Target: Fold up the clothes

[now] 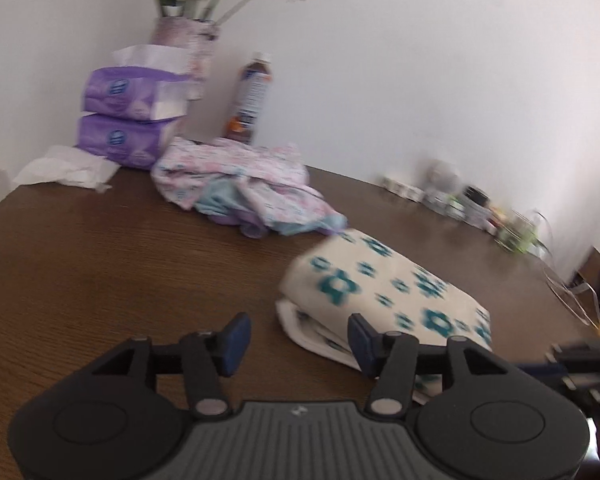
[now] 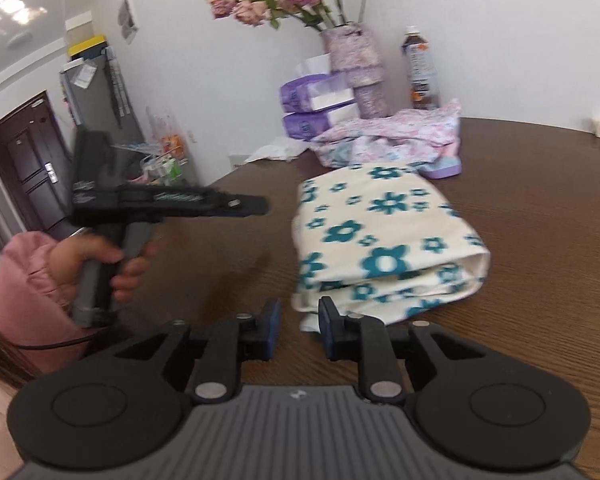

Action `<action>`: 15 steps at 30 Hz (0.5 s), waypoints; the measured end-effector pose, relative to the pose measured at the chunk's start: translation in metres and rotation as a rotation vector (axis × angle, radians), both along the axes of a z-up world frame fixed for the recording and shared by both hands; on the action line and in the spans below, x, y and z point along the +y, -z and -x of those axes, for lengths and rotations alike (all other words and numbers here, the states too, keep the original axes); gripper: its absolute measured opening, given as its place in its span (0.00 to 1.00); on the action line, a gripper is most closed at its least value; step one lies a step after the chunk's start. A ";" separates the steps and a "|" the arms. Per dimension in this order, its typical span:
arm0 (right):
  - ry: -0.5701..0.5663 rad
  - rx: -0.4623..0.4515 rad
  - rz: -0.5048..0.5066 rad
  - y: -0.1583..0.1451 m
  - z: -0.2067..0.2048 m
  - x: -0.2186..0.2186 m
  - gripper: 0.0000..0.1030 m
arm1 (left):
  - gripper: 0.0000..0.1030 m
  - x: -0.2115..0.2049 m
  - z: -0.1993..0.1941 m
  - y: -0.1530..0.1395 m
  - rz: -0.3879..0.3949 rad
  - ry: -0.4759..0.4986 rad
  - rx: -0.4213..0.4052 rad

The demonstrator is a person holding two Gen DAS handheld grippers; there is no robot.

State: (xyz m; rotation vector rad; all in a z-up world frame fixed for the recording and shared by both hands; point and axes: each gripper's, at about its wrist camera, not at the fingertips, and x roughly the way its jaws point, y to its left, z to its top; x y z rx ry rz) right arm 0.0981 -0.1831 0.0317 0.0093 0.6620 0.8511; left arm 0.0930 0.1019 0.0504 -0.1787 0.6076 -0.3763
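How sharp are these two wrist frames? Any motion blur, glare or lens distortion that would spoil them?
Left wrist view: motion blur smears the folded floral cloth and the small items along the wall; the left tool stays crisp; the fisheye bows the table edge. Right wrist view: cloth moderately blurred, right tool sharp, window glare blown out at the upper left, dark corners.

Cream, teal, pink and purple on a brown table

The folded cloth (image 2: pixel 384 240) was cream with teal flowers; the crumpled garments (image 1: pixel 236 188) were pink-and-white floral with pale blue; 2 tissue packs (image 1: pixel 128 120) were purple; the wood-grain table (image 1: pixel 100 260) was dark brown.
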 end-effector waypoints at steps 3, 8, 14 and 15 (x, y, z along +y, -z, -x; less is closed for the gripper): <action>0.069 -0.020 0.026 0.002 -0.013 -0.016 0.25 | 0.63 -0.039 0.027 -0.004 -0.043 0.187 -0.019; 0.183 -0.053 0.069 0.006 -0.036 -0.042 0.25 | 0.65 -0.088 0.035 0.000 -0.073 0.244 0.002; 0.228 -0.048 0.055 0.013 -0.054 -0.048 0.24 | 0.62 -0.110 0.024 0.009 -0.116 0.123 0.033; 0.229 -0.046 0.044 0.014 -0.056 -0.049 0.23 | 0.59 -0.108 0.023 0.010 -0.109 0.110 0.036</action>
